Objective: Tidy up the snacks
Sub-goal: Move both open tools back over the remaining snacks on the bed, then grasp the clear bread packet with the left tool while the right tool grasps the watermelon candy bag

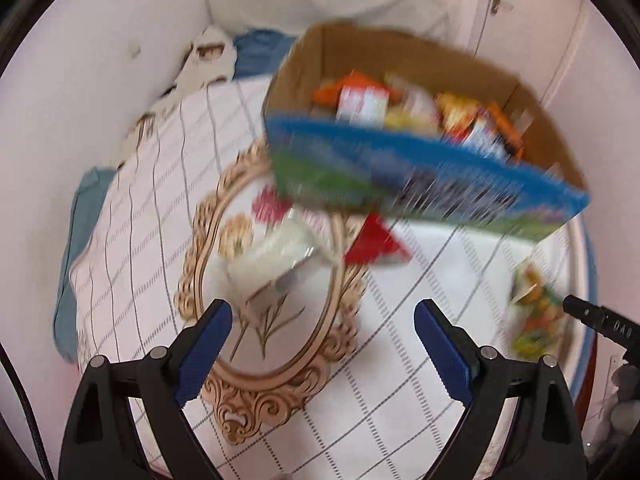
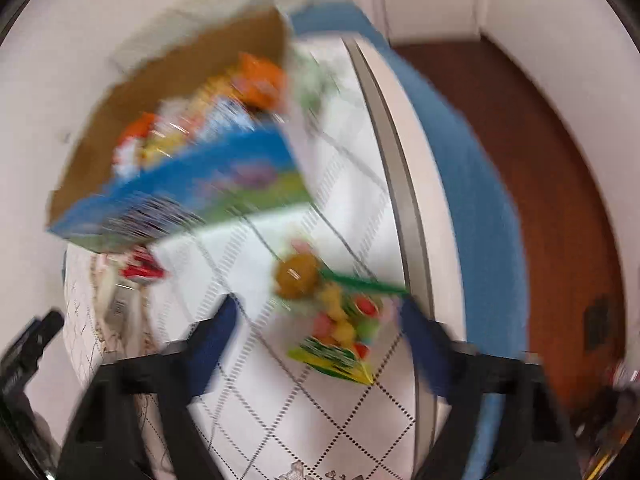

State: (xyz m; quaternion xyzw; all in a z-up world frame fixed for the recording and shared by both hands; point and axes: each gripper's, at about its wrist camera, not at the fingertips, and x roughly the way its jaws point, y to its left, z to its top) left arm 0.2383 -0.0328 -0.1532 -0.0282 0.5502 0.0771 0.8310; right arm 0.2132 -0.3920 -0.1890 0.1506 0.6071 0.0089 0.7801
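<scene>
A blue-sided cardboard box point(image 1: 420, 172) holds several snack packets point(image 1: 400, 108) at the far side of the table; it also shows in the right wrist view point(image 2: 192, 184). A clear packet point(image 1: 276, 256) lies on an ornate oval tray point(image 1: 248, 396), ahead of my open, empty left gripper point(image 1: 322, 336). A red packet point(image 1: 376, 242) lies by the box. A colourful candy bag point(image 2: 336, 320) lies between the spread fingers of my open right gripper point(image 2: 320, 320); it also shows in the left wrist view point(image 1: 536, 312).
The round table wears a white checked cloth point(image 1: 400, 400) with a blue cloth under it point(image 2: 472, 200). White walls stand close behind. Brown floor point(image 2: 560, 200) lies past the table's right edge. Both views are motion-blurred.
</scene>
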